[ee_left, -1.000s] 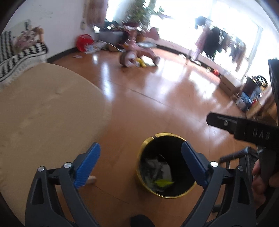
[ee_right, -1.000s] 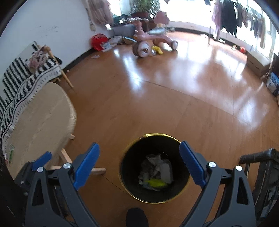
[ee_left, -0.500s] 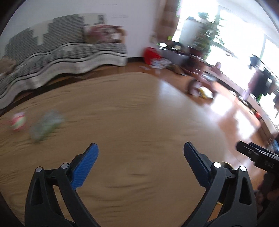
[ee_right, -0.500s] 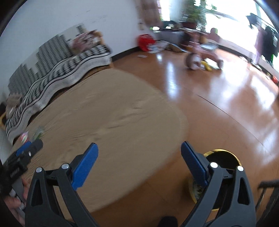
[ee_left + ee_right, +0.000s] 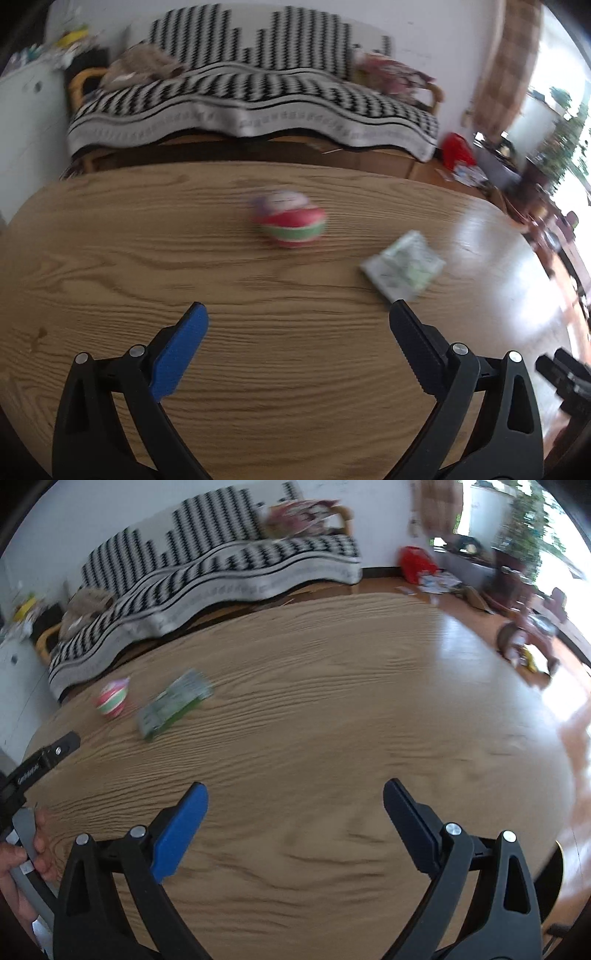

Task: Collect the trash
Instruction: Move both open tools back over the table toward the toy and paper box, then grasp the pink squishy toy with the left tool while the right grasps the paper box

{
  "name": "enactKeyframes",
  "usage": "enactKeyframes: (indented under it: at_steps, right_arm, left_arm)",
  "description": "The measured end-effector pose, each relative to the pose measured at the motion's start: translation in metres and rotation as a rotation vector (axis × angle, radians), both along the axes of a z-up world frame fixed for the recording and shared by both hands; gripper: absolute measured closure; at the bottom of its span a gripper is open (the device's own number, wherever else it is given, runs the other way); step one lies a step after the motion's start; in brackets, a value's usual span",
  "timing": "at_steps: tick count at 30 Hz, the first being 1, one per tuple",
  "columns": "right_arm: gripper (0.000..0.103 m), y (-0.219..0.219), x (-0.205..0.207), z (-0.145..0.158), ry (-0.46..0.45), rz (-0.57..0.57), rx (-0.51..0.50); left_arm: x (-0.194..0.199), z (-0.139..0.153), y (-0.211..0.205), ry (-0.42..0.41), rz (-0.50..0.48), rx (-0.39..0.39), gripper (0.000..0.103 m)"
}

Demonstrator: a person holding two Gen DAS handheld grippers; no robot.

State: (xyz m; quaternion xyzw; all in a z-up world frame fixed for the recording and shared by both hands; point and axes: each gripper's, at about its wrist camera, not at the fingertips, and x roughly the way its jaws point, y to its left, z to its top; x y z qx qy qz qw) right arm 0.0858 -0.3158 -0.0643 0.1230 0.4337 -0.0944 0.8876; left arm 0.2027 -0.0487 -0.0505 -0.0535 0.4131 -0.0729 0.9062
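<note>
left wrist view: a red-and-green ball of wrapper [image 5: 290,225] and a green packet [image 5: 404,266] lie toward the counter's [image 5: 110,258] far edge, just ahead of the left gripper [image 5: 297,325]. its fingers are spread wide and empty, likely readied to pick. the right gripper [image 5: 295,801], also spread and empty, hovers nearer the counter's right side.
</note>
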Motion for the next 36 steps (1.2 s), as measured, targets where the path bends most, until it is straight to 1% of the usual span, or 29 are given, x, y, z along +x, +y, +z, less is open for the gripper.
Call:
enactKeyframes:
  at_steps: [4,6,7,9,13,14,17,19,21,22,23,25,26,30,34,36]
  right_arm:
    - [0.011,0.039,0.027,-0.017,0.029,0.067,-0.018]
    - [0.011,0.051,0.037,-0.025,0.042,0.09,-0.023]
    - [0.011,0.055,0.042,-0.029,0.05,0.097,-0.025]
    - [0.011,0.059,0.052,-0.036,0.061,0.109,-0.021]
    - [0.011,0.064,0.067,-0.046,0.078,0.118,-0.003]
    - [0.009,0.065,0.069,-0.048,0.079,0.119,-0.002]
    - [0.007,0.069,0.079,-0.049,0.069,0.118,-0.023]
    - [0.007,0.072,0.086,-0.05,0.064,0.116,-0.032]
    - [0.007,0.076,0.092,-0.05,0.059,0.113,-0.028]
    - [0.006,0.079,0.095,-0.05,0.055,0.114,-0.024]
    - [0.006,0.083,0.099,-0.051,0.054,0.117,-0.025]
    - [0.006,0.091,0.106,-0.051,0.054,0.119,-0.034]
    - [0.006,0.094,0.109,-0.05,0.052,0.118,-0.035]
    - [0.006,0.11,0.128,-0.049,0.053,0.104,-0.007]
    - [0.006,0.123,0.153,-0.049,0.075,0.071,-0.022]
    - [0.006,0.125,0.169,-0.05,0.099,0.027,-0.033]
  left_arm:
    - [0.017,-0.01,0.012,0.019,0.047,-0.002,0.007]
    - [0.032,-0.015,0.014,0.028,0.07,-0.015,0.007]
    - [0.04,-0.017,0.012,0.035,0.078,-0.035,0.007]
    - [0.055,-0.023,0.004,0.045,0.077,-0.046,0.007]
    - [0.083,-0.031,-0.014,0.051,0.068,-0.01,0.007]
    - [0.091,-0.032,-0.018,0.053,0.073,-0.01,0.007]
    - [0.108,-0.037,-0.023,0.062,0.098,-0.033,0.007]
    - [0.117,-0.044,-0.026,0.085,0.116,-0.042,0.007]
    - [0.119,-0.045,-0.029,0.057,0.101,-0.001,0.007]
    - [0.12,-0.047,-0.031,0.053,0.09,0.027,0.011]
    - [0.12,-0.046,-0.03,0.045,0.089,0.053,0.028]
    - [0.119,-0.044,-0.023,0.04,0.068,0.033,0.044]
    - [0.117,-0.043,-0.018,0.046,0.064,0.023,0.046]
    - [0.103,-0.042,-0.001,0.056,0.047,0.059,0.05]
    - [0.077,-0.041,0.036,0.094,0.094,0.033,0.05]
    - [0.063,-0.04,0.05,0.106,0.114,0.022,0.05]
